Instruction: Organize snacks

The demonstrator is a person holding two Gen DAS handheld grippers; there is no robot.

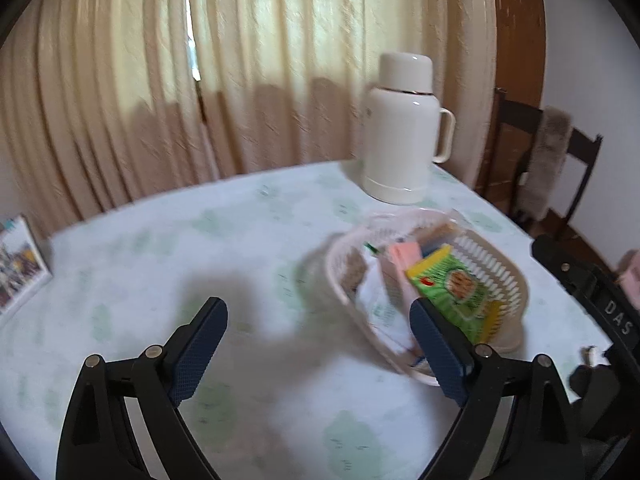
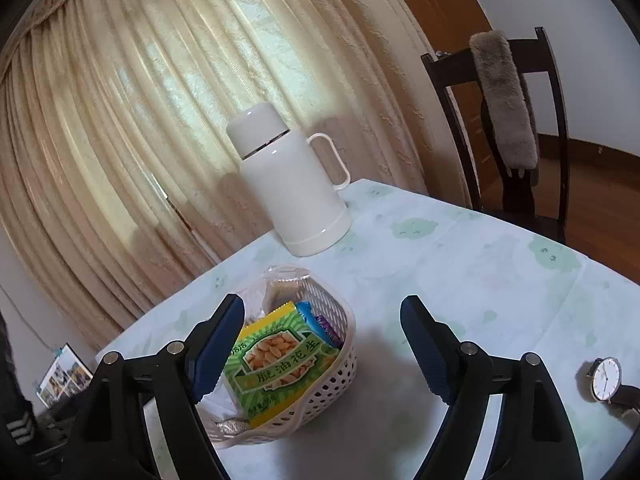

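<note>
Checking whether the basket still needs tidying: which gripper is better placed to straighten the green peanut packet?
Right, probably. The right gripper looks squarely at the green peanut packet atop the basket, jaws open. The left gripper sees it off to one side.

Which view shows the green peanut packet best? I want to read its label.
The right wrist view: the green peanut packet lies sharp in the basket, its front label facing the camera. The left wrist view shows it blurred and slanted, its label unreadable.
</note>
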